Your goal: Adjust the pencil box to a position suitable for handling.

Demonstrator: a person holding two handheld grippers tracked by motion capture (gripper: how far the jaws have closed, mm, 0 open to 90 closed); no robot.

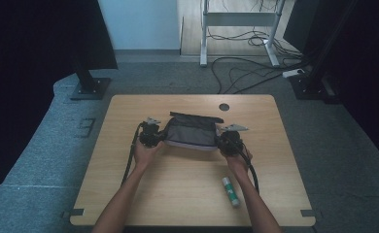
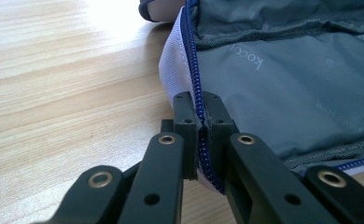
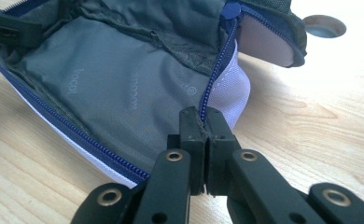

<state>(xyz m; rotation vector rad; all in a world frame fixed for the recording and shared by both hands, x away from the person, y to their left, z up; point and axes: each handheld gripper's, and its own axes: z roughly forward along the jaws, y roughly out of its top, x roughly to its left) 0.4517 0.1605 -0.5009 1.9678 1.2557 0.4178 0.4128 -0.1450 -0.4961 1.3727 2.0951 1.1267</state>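
An unzipped pouch (image 1: 191, 132) with a grey lining, a white outer side and a blue zipper lies in the middle of the wooden table (image 1: 129, 189). My left gripper (image 1: 154, 132) is at its left end, shut on the blue zipper edge (image 2: 195, 81). At the right end, my right gripper (image 1: 226, 138) is shut on the zipper edge (image 3: 215, 79) too. The grey lining (image 2: 283, 88) shows wide open between the two grippers, with faint printed lettering on it. The left gripper (image 2: 200, 122) and the right gripper (image 3: 204, 122) each pinch the fabric right at their fingertips.
A white glue stick with a green label (image 1: 230, 190) lies on the table near my right forearm. A round cable hole (image 1: 224, 107) sits behind the pouch. Beyond the table are desk legs, floor cables and a black stand base (image 1: 90, 88).
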